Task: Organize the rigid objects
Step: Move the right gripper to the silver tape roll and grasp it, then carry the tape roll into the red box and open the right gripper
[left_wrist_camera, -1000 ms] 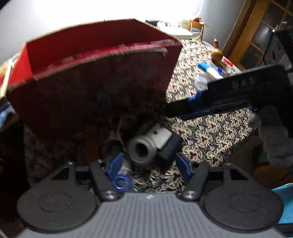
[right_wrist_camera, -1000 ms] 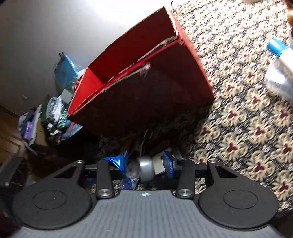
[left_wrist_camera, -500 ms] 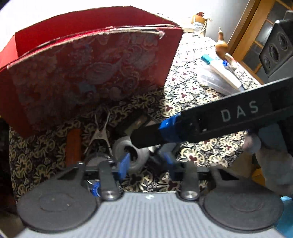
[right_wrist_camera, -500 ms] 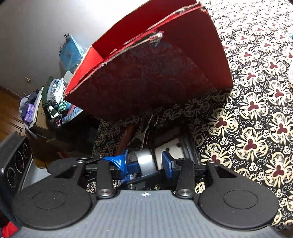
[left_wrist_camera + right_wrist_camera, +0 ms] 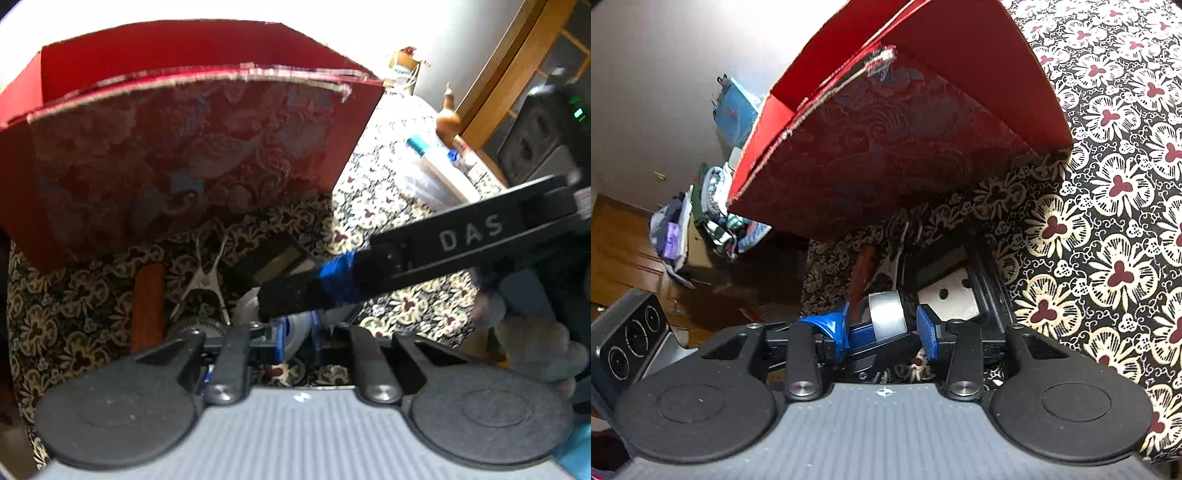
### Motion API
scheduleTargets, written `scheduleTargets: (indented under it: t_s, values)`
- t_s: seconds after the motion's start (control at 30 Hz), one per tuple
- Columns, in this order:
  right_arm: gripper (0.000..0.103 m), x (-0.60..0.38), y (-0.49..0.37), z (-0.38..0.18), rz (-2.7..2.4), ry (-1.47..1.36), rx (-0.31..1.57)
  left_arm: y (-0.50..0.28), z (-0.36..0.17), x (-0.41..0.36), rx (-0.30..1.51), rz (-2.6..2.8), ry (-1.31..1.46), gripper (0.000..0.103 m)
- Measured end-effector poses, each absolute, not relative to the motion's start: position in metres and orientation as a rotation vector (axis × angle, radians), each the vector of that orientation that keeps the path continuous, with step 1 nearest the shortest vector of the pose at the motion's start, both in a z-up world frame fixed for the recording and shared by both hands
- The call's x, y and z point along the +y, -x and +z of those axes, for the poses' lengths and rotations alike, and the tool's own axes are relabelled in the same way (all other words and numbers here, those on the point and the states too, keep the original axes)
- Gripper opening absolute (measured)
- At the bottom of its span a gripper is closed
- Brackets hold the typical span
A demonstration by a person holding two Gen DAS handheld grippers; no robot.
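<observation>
An orange handle [image 5: 147,306] and metal clip [image 5: 201,280] lie clustered before the red box [image 5: 184,166], presumably awaiting sorting; left tongs [image 5: 297,328] clenched on the grey cylinder [image 5: 295,330]; right tongs [image 5: 886,328] closing around it, on the worktop [image 5: 1126,184].

Inventory, as I count it from my station:
One red box [image 5: 177,155], one metal cylinder [image 5: 886,308], one metal clip [image 5: 201,280], one orange handle [image 5: 147,302], one black-and-white block [image 5: 951,295], two grippers.
</observation>
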State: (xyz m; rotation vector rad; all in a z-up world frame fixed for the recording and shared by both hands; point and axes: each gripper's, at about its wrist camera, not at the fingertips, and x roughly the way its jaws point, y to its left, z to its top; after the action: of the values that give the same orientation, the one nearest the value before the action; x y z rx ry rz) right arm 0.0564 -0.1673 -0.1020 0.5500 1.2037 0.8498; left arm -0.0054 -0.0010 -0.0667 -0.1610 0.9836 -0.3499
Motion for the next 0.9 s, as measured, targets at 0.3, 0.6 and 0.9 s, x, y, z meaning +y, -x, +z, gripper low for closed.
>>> scheduleTargets:
  t_s: [0.3,0.6,0.9]
  values:
    - [0.015,-0.181,-0.056,-0.056,0.9,-0.557,1.091,0.011,-0.028,0.001,0.887,-0.421,0.159,0.01]
    - [0.013,-0.178,-0.076,0.014,0.929,-0.483,0.874,-0.007,0.04,0.004,0.704,-0.478,0.073,0.01]
    - [0.012,-0.147,-0.133,0.043,0.892,-0.38,0.734,-0.075,0.08,0.022,0.624,-0.466,0.008,0.01]
